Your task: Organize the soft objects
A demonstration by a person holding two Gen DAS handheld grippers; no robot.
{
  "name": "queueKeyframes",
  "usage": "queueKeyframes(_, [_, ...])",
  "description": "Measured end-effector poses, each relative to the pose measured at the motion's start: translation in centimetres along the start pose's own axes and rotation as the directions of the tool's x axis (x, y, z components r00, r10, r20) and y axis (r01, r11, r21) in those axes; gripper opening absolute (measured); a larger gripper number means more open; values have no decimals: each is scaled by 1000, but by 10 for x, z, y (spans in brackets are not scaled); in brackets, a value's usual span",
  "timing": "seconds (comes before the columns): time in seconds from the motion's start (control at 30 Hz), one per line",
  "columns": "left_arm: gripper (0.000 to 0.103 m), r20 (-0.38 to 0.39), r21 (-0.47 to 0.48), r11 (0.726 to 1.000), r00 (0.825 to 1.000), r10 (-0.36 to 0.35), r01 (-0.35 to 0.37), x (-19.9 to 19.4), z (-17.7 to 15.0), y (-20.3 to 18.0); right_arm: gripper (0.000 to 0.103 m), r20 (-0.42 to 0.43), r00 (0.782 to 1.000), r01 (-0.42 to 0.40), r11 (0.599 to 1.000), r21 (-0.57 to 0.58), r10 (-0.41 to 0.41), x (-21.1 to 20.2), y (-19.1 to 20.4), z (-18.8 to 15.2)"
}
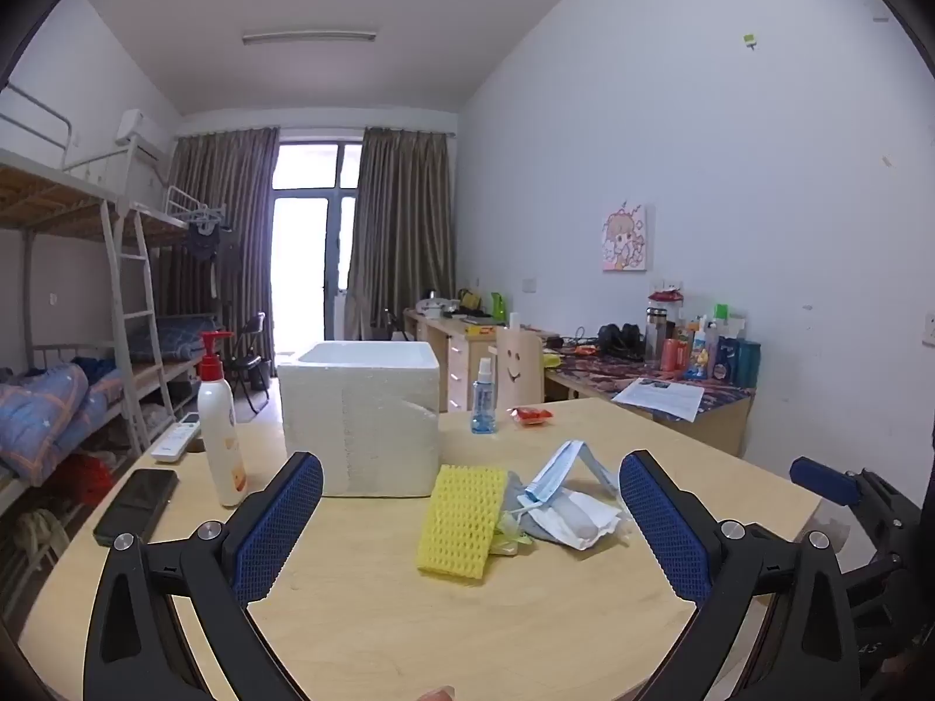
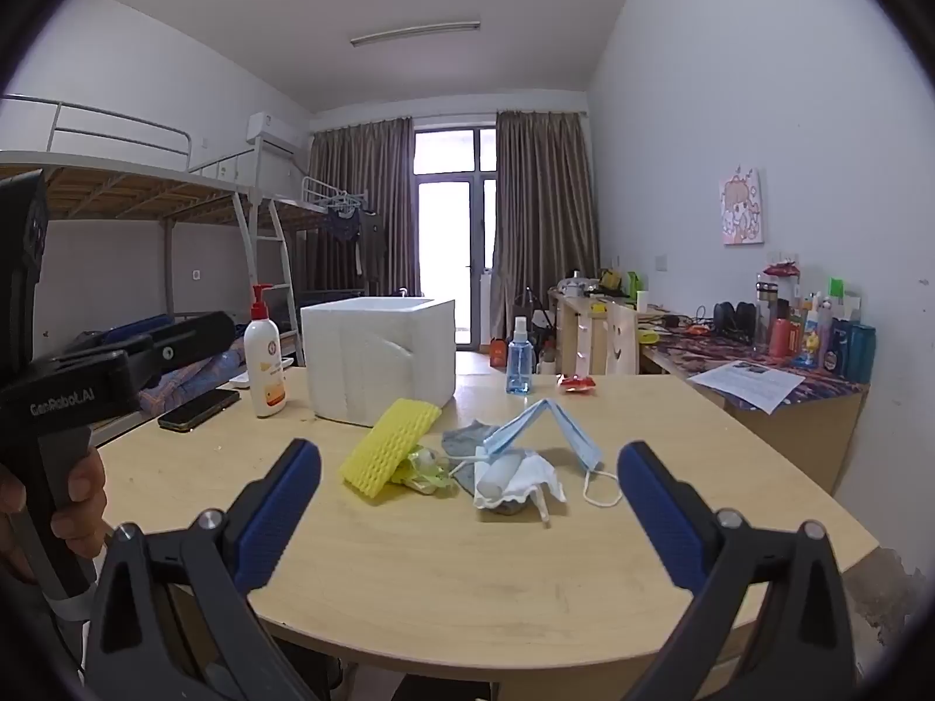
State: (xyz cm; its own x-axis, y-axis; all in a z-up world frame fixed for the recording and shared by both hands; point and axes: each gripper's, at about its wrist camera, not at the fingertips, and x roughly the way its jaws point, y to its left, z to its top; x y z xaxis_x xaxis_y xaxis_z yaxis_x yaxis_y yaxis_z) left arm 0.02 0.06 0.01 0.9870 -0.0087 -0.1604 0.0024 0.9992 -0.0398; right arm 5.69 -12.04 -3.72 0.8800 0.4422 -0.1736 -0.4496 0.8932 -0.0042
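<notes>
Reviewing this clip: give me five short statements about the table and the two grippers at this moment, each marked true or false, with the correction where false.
1. Both grippers are open and hold nothing. True: the left gripper and the right gripper have their jaws wide apart above the table, with nothing between the pads.
2. The yellow foam net lies inside the white foam box. False: it lies on the table in front of the box.
3. The blue face mask stands tented over the pile of soft things. True.
4. The lotion pump bottle lies tipped over. False: it stands upright, left of the box.
5. A dark phone lies on the table. True.
</notes>
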Motion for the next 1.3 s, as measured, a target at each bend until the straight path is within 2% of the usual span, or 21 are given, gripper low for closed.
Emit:
queueKeyframes(0.13, [102, -14, 24, 1000, 1000, 15, -15, 8, 0, -6, 103, -9, 1000, 2, 1000, -6, -2, 0, 0, 0])
queueKeyframes(0.17, [102, 12, 23, 1000, 1000, 16, -17, 1, 0, -8, 103, -10, 1000, 3, 1000, -4, -3, 0, -1, 0])
queueKeyframes(0.23, [102, 5, 26, 1000, 1000, 7, -7, 2, -3, -13, 103, -7, 1000, 5, 1000, -5, -5, 0, 0, 1])
queueKeyframes(0.33, [102, -6, -7, 1000, 1000, -8, 8, 1, -2, 1, 103, 0, 1000, 4, 1000, -6, -4, -1, 1, 2])
queueKeyframes(0.43, [102, -11, 2, 1000, 1000, 5, -5, 1, -3, 0, 103, 3, 1000, 0, 1000, -4, 0, -3, -1, 5])
queueKeyframes(0.57, [102, -16, 3, 1000, 1000, -16, 16, 1, -2, 1, 103, 8, 1000, -1, 1000, -7, 1, -7, 1, 6])
queueKeyframes(0.83, [102, -9, -5, 1000, 1000, -9, 9, -2, 1, 3, 103, 8, 1000, -2, 1000, -9, 2, -5, 1, 7])
queueKeyframes(0.97, [102, -1, 30, 1000, 1000, 7, -7, -2, 0, 3, 103, 7, 1000, -4, 1000, -7, 4, -4, 0, 6])
queueKeyframes(1.3, [102, 18, 25, 1000, 1000, -2, 1, -7, 1, 3, 103, 7, 1000, -3, 1000, -9, 3, -4, 2, 5])
